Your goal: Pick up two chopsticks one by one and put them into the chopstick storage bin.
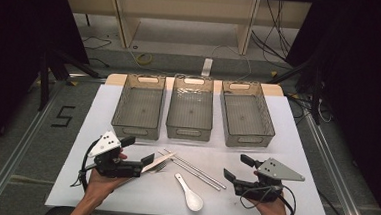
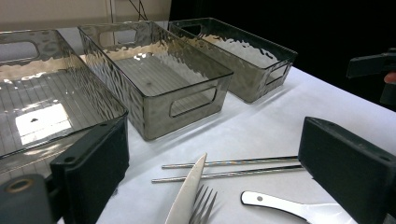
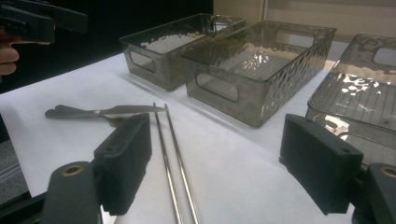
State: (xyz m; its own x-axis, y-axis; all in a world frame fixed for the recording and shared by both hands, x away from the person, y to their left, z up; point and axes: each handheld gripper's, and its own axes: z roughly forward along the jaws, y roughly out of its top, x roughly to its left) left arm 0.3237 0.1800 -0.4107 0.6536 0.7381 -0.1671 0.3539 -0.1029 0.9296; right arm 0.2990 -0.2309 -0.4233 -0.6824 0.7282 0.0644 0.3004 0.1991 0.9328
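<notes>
Both pairs of jaws stand apart with nothing between them: your left gripper [image 1: 138, 152] hovers at about 8 o'clock on the white table [image 1: 287, 123], your right gripper [image 1: 240, 169] at about 4 o'clock. Just off the left fingertips lies the knife [image 1: 158, 162], a smooth, flat pale blade with its long axis running 8 to 2 o'clock, resting across a metal fork [image 2: 203, 205] whose tines peek out beside it. Your left hand is plainly the nearer one; a short reach toward 2 o'clock would likely bring the pads astride the blade, though its thin profile looks slippery.

Next out, a glossy white ceramic soup spoon [image 1: 190, 192] sits at 6 o'clock, bowl toward you. Beyond it, two slim steel chopsticks [image 1: 194, 169] lie side by side, angled 10 to 4 o'clock.

Farthest, at 12 o'clock, three smoky translucent plastic bins [image 1: 190, 110] with rippled walls and cut-out handles stand in a row.
</notes>
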